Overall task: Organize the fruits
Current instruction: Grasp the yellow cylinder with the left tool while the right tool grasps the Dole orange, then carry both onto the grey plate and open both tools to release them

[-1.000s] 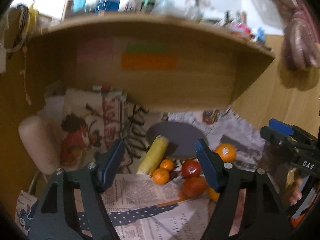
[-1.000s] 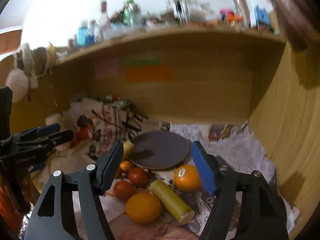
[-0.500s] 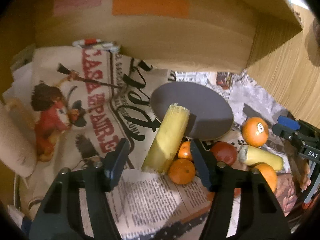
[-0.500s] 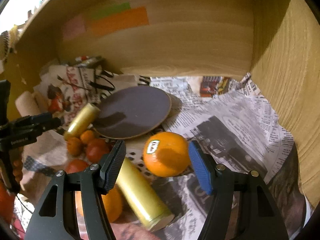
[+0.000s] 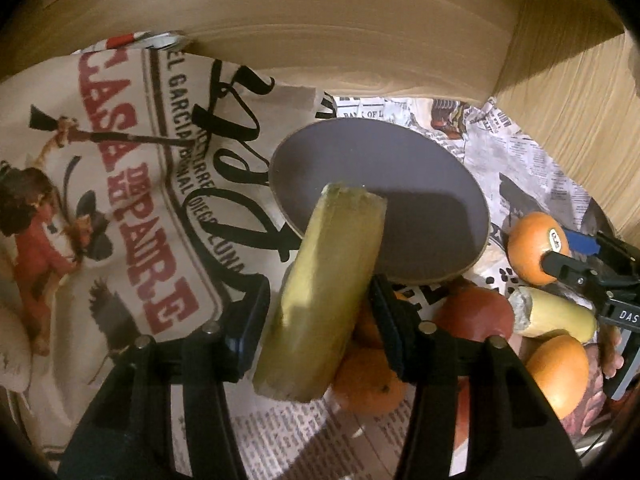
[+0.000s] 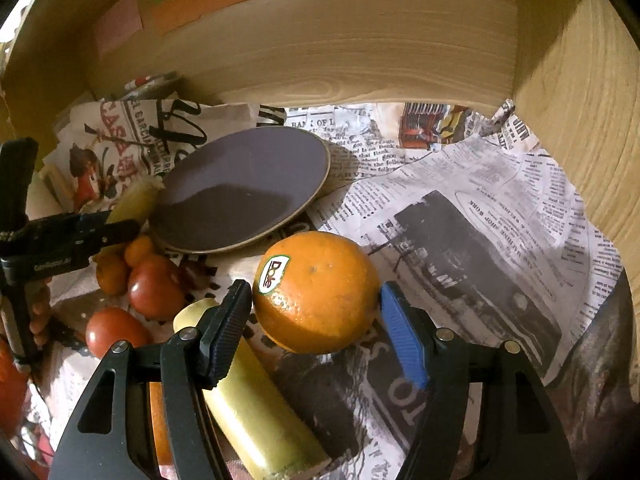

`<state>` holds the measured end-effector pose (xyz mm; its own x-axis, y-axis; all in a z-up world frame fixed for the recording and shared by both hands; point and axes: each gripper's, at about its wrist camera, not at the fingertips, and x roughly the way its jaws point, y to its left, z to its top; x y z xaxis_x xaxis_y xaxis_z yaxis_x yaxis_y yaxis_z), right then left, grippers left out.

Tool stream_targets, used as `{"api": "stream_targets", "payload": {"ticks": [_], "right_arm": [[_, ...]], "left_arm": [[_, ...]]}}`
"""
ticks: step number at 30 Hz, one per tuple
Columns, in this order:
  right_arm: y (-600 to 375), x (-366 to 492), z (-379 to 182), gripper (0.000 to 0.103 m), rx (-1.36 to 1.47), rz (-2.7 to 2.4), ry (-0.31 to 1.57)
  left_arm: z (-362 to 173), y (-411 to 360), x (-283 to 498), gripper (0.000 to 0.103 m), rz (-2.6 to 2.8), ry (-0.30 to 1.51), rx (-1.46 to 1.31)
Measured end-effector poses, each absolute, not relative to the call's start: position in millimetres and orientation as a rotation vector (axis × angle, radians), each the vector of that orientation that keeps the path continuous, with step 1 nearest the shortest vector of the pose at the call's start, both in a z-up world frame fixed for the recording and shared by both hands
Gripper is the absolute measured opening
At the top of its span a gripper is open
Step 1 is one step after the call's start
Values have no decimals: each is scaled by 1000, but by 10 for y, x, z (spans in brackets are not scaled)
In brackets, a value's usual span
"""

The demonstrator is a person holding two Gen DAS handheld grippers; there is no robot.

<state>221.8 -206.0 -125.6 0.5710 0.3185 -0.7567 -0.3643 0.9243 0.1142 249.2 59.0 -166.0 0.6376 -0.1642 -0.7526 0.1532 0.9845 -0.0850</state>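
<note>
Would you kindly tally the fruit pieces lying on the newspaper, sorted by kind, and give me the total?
Large oranges: 2
Small mandarins: 2
Red round fruits: 2
Yellow cylinder pieces: 2
Total: 8

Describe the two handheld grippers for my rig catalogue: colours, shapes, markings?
Both are alike. The left gripper and the right gripper each have two black plastic arms with triangular cut-outs and silver screw heads, ending in ribbed blue pads on the jaws. White lettering marks each gripper's side, too small to read whole. No cables or sleeves show.
</note>
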Motion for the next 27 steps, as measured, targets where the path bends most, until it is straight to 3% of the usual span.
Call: {"api": "stream_targets", "payload": {"ticks": [6,12,27], "right_arm": [[-2032,2274,-1322,69,-68,400,903],[-2027,2282,-1323,67,-74,395,899],[-1950,2261,-939,66,-57,442,799]], "left_arm": [[-1680,615,2587,46,-204,873,-41],[-1665,672,2600,39,-186,868,-68],[-1233,761,2347,38,-187,737,-68]]}}
